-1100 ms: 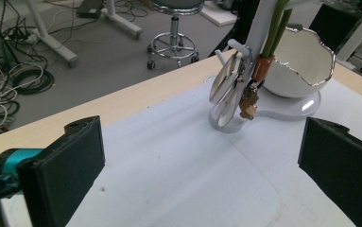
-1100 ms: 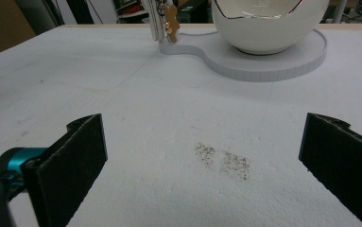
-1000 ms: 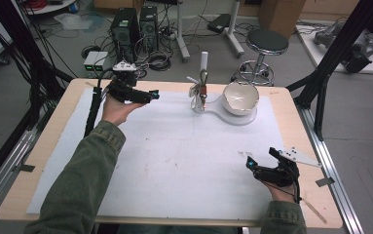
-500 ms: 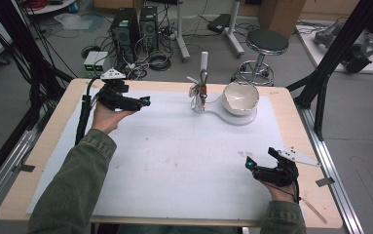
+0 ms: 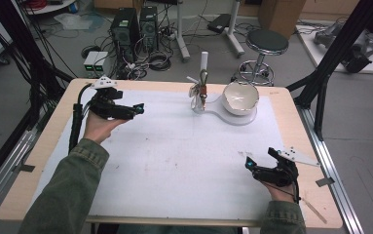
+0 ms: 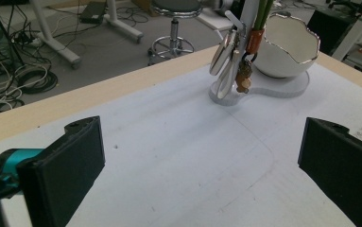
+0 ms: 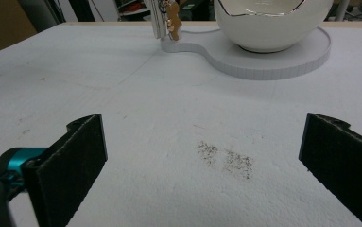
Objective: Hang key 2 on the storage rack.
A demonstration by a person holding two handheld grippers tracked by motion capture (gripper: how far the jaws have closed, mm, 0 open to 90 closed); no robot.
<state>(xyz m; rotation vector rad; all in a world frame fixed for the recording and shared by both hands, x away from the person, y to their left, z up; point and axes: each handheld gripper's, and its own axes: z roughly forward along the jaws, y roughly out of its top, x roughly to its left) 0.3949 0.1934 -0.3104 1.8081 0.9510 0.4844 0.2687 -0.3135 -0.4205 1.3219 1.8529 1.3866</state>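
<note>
Jaws wide apart and empty on both: left gripper (image 5: 136, 109) raised at the tabletop's (image 5: 174, 165) far-left, aimed at the keys (image 6: 233, 66) hanging on the stand (image 5: 202, 78) beside the eggshell-shaped bowl (image 5: 241, 97); right gripper (image 5: 258, 161) parked near-right.

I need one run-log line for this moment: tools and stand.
left tool: open, empty, raised at far left | right tool: open, empty, near right | stand: keys hanging, beside bowl
</note>
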